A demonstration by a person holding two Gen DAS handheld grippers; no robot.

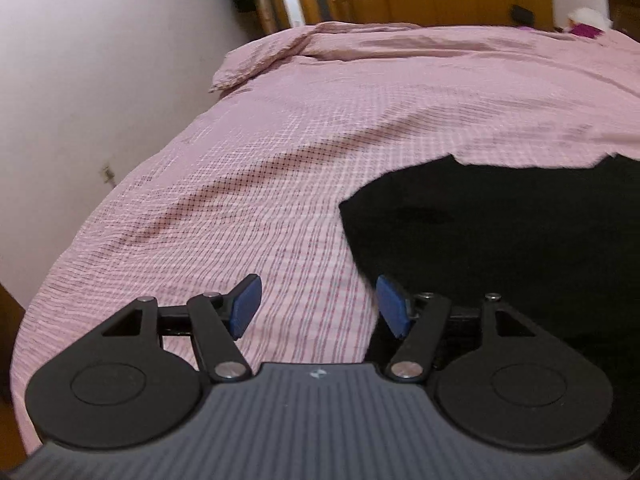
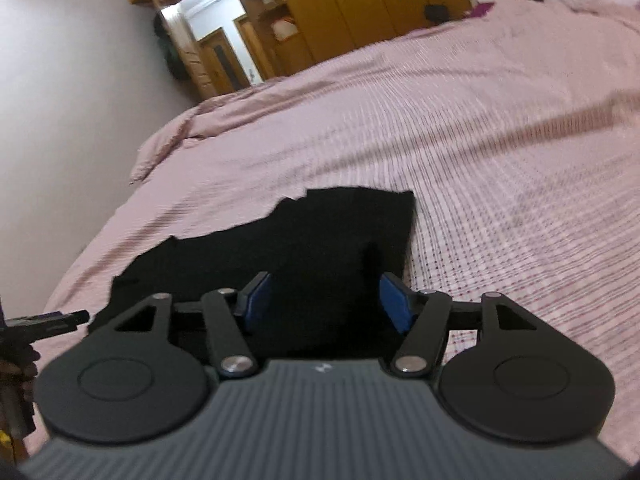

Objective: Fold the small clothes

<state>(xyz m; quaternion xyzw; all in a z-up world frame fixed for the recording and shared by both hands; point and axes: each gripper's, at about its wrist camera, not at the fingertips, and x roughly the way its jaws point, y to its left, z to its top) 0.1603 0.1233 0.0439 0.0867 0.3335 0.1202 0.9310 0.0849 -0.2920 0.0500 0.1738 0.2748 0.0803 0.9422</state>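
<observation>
Both claws wide open, empty: left claw (image 1: 318, 306), right claw (image 2: 326, 300)

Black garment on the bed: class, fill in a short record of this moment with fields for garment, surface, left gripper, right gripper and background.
garment: black garment, lying flat, uneven far edge
surface: pink checked bedspread
left hand-held gripper: open, empty, over the bedspread beside the garment's left edge
right hand-held gripper: open, empty, above the garment's near part
background: wooden wardrobe, white wall
</observation>
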